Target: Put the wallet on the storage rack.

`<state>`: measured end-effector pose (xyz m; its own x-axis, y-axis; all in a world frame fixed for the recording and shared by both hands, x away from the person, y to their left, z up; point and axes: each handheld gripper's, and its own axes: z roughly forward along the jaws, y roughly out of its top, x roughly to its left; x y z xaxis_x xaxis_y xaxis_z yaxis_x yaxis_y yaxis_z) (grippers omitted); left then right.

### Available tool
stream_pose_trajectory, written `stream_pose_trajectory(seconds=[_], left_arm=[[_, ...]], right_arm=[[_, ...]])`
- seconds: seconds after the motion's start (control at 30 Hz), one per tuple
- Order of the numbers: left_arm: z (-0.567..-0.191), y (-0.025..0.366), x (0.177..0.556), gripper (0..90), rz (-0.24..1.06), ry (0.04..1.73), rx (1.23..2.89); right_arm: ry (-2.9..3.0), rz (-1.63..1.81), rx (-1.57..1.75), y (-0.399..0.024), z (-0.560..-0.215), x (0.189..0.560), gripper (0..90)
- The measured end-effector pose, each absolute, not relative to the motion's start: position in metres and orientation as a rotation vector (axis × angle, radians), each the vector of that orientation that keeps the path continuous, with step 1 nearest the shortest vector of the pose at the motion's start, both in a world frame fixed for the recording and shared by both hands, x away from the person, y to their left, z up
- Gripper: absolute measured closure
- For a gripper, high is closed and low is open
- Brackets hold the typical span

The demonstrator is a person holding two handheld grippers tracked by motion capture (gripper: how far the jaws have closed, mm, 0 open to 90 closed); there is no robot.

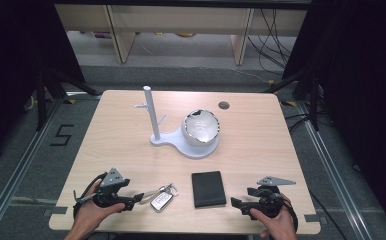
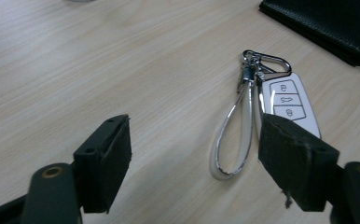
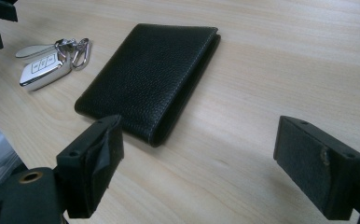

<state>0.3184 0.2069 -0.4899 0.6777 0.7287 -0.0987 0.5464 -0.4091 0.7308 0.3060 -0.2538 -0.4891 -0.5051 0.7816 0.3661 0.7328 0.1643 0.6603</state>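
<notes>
A pale wooden surface seen from above, with a person's two hands at its near edge, each holding a black two-jaw gripper.

The left gripper, at the near left, lies low over the surface and points right toward a car key fob. Its jaws stand wide apart and hold nothing. In the left gripper view the fob's white strap loop lies on the surface between the two jaws, closer to the right-hand one, and no pad presses on it. The fob sits just beyond that jaw, partly hidden behind it, with a silver clip at its far end.

The right gripper, at the near right, points left toward a black leather wallet. Its jaws are also spread wide and empty. In the right gripper view the closed wallet lies flat just beyond the jaws, its nearest corner close to the left-hand jaw; whether they touch cannot be told.

The fob lies just left of the wallet, the two near each other but apart, both toward the near edge between the grippers.

Farther off, at the middle of the surface, stands a white stand with an upright post and short pegs; on its base rests a white bowl, tilted toward the camera.

The fob's face carries three small button symbols, too small to read. A large "5" is marked on the grey floor to the left of the surface.
</notes>
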Motion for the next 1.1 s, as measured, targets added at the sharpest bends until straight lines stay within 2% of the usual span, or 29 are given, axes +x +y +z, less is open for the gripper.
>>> stream_pose_trajectory(seconds=[0.03,0.27,0.53,0.6,0.7,0.87,1.07,1.1], left_arm=[[-0.490,0.207,0.318,32.2,0.301,0.977,2.117],[-0.486,0.185,0.310,37.4,0.252,0.904,2.142],[-0.477,0.151,0.308,65.4,0.256,0.762,2.177],[-0.477,0.140,0.309,68.0,0.252,0.723,2.201],[-0.478,0.116,0.313,76.9,0.225,0.662,2.260],[-0.481,0.090,0.321,80.9,0.218,0.621,2.321],[-0.485,0.070,0.334,81.5,0.196,0.545,2.408],[-0.487,0.065,0.334,81.6,0.191,0.575,2.372]], right_arm=[[2.351,1.279,1.536,-0.254,-0.489,0.306,16.5],[2.357,1.288,1.523,-0.254,-0.488,0.308,16.7],[2.359,1.285,1.520,-0.253,-0.484,0.313,17.1],[2.365,1.276,1.487,-0.254,-0.484,0.315,17.3],[2.378,1.269,1.488,-0.251,-0.482,0.318,18.1],[2.389,1.293,1.492,-0.247,-0.482,0.323,19.4],[2.419,1.301,1.495,-0.242,-0.486,0.331,20.7],[2.421,1.296,1.504,-0.240,-0.486,0.331,21.5]])
